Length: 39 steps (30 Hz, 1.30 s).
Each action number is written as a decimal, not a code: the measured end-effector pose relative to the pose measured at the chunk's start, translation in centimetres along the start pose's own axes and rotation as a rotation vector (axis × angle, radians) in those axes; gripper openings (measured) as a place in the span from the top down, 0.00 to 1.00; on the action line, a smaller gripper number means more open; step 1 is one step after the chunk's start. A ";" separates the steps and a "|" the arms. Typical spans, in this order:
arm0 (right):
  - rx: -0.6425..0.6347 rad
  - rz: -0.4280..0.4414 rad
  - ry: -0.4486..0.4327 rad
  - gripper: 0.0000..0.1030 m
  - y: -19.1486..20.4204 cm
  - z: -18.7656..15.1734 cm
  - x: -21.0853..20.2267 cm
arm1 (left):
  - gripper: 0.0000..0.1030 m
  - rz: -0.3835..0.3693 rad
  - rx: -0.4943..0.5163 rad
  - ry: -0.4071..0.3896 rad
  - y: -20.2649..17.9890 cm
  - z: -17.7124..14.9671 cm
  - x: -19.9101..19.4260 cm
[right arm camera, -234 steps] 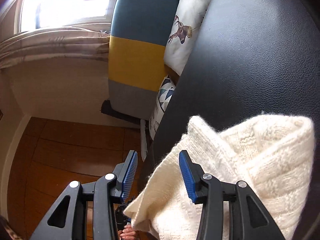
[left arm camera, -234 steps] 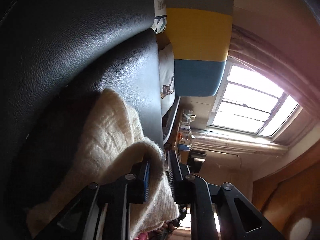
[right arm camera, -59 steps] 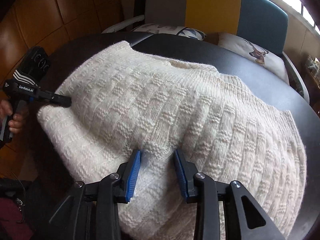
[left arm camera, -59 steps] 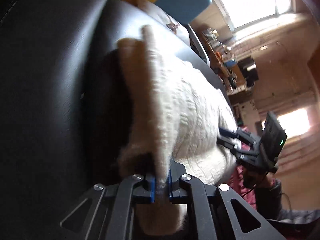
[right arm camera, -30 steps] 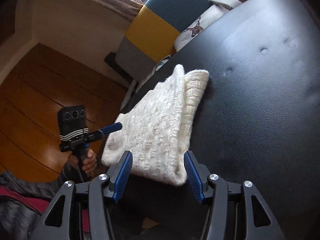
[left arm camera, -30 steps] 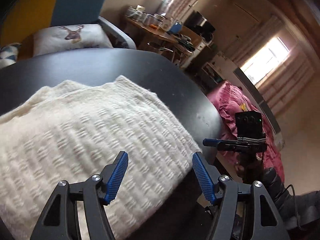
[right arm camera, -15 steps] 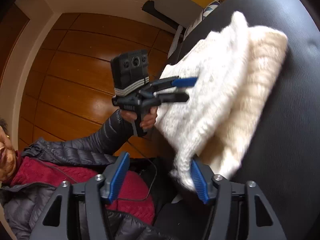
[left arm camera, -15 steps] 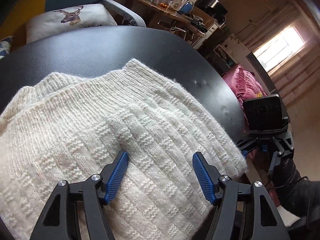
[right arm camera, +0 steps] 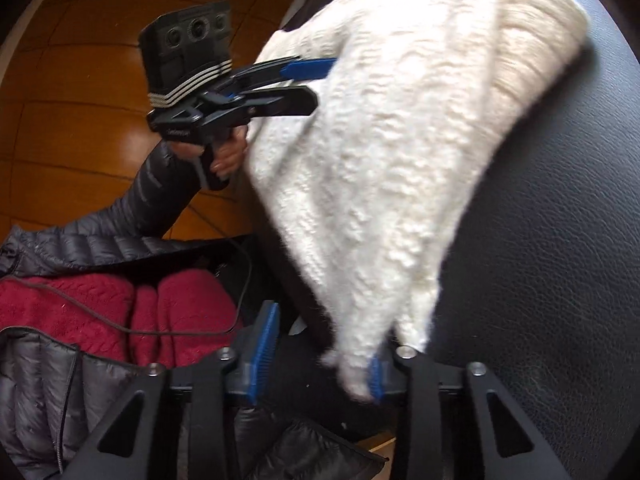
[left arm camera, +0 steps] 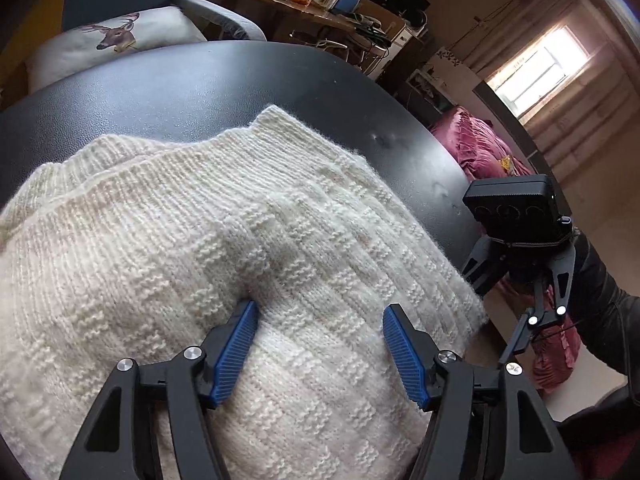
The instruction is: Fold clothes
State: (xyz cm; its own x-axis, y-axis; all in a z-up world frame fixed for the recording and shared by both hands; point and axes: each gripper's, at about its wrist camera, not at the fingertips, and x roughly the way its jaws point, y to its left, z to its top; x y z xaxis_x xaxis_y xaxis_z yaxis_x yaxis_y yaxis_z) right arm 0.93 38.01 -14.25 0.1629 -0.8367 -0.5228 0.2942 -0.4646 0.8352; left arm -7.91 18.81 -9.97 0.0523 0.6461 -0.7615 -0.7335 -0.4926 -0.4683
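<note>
Lying between left gripper [left arm camera: 316, 344] jaws, sweater [left arm camera: 224, 248]

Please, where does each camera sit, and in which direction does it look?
Left wrist: sits behind the open left gripper, looks across the cream knit sweater on the black table; a dark sleeve holding the right gripper shows.
Right wrist: sits behind the open right gripper, looks over the sweater's corner toward the person's jacket and left gripper.
Shared: sweater, table, each other's gripper.
</note>
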 end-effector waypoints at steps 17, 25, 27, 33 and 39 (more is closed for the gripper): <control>0.033 -0.816 -0.421 0.56 2.9 9.7 -5.9 | 0.31 0.127 -0.101 -0.189 3.8 0.2 -5.8; 0.014 -0.955 -0.371 0.60 1.0 11.1 -2.4 | 0.30 0.283 -0.135 -0.188 8.6 0.0 -5.8; -0.011 -1.030 -0.361 0.68 1.5 11.0 -2.0 | 0.31 0.323 -0.121 -0.163 9.4 0.4 -5.1; 0.013 -1.189 -0.378 0.74 1.2 10.3 -1.7 | 0.71 0.358 -0.128 -0.164 10.5 1.7 -2.8; 0.008 -1.194 -0.428 0.71 1.3 9.3 -1.8 | 0.70 0.315 -0.212 -0.220 11.5 1.4 -3.0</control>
State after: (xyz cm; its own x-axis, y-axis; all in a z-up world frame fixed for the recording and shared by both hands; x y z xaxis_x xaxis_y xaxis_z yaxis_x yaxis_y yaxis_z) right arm -7.71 36.21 -10.59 -0.5154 0.0764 -0.8535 0.0419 -0.9926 -0.1142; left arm -17.47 11.95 -12.44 -0.3146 0.5425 -0.7790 -0.5341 -0.7795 -0.3271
